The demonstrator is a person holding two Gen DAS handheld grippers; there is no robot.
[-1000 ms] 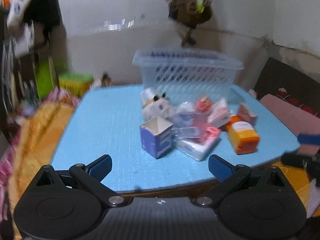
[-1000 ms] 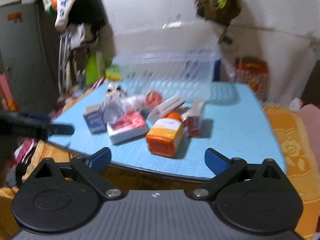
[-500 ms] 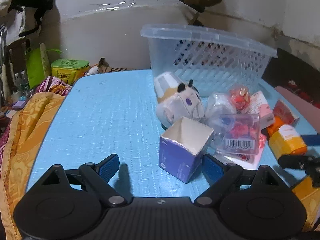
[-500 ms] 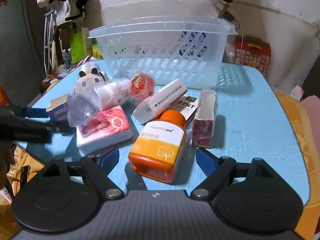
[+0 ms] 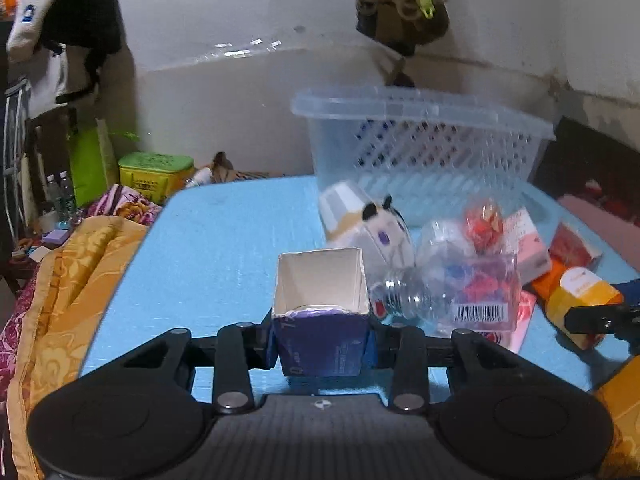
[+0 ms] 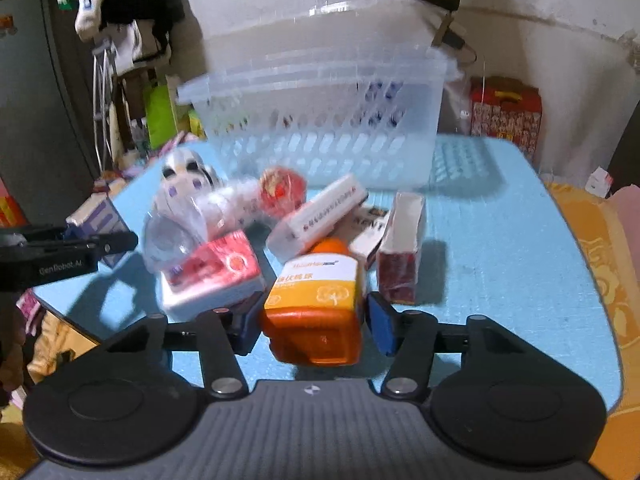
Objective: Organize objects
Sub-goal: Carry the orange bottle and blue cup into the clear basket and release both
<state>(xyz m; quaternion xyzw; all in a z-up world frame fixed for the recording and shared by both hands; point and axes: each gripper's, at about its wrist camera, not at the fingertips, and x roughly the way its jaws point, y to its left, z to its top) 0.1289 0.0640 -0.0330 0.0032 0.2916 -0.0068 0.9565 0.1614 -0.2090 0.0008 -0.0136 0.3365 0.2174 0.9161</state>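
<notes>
Basket (image 5: 420, 156) stands straight ahead of both grippers, past the clutter.
We clamp the box (image 5: 324, 340) in our left gripper (image 5: 322, 346); our right gripper (image 6: 314, 322) has been closing around the bottle (image 6: 316, 300), one pad apart.

Purple carton (image 5: 322, 344) apparently between jaws

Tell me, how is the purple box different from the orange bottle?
The purple box is cardboard with an open, empty top; the orange bottle is plastic with its cap on. The box stands upright; the bottle lies on its side. The box is pinched by the left gripper; the right gripper has been closing around the bottle, a gap still on one side. Both sit on the blue table.
</notes>
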